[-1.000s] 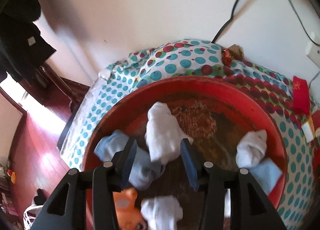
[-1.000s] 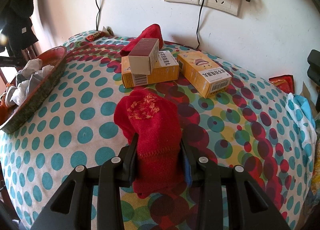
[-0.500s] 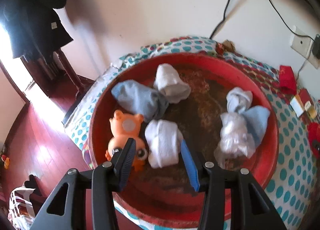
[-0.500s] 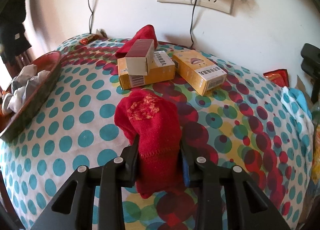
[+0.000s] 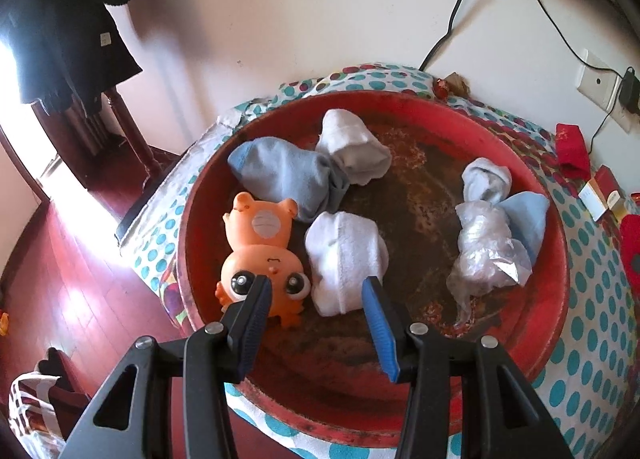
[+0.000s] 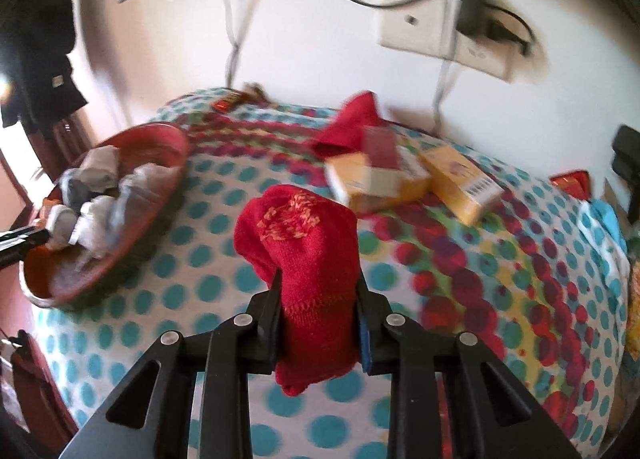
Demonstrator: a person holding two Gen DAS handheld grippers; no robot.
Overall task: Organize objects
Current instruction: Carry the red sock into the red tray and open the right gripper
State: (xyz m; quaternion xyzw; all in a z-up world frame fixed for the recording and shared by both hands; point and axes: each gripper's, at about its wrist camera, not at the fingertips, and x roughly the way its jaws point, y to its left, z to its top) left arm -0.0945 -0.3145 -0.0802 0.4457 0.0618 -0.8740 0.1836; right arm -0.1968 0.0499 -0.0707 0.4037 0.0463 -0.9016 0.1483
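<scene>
Red rolled sock pinched mid-body by right gripper: soft, light (likely compressible); left gripper spread, empty, over red basin.

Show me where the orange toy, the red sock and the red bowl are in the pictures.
orange toy (image 5: pixel 262 255), left wrist view, on its belly.
red sock (image 6: pixel 316 259), right wrist view, on its middle, above the tongs.
red bowl (image 5: pixel 556 259), left wrist view, on its right rim.
</scene>
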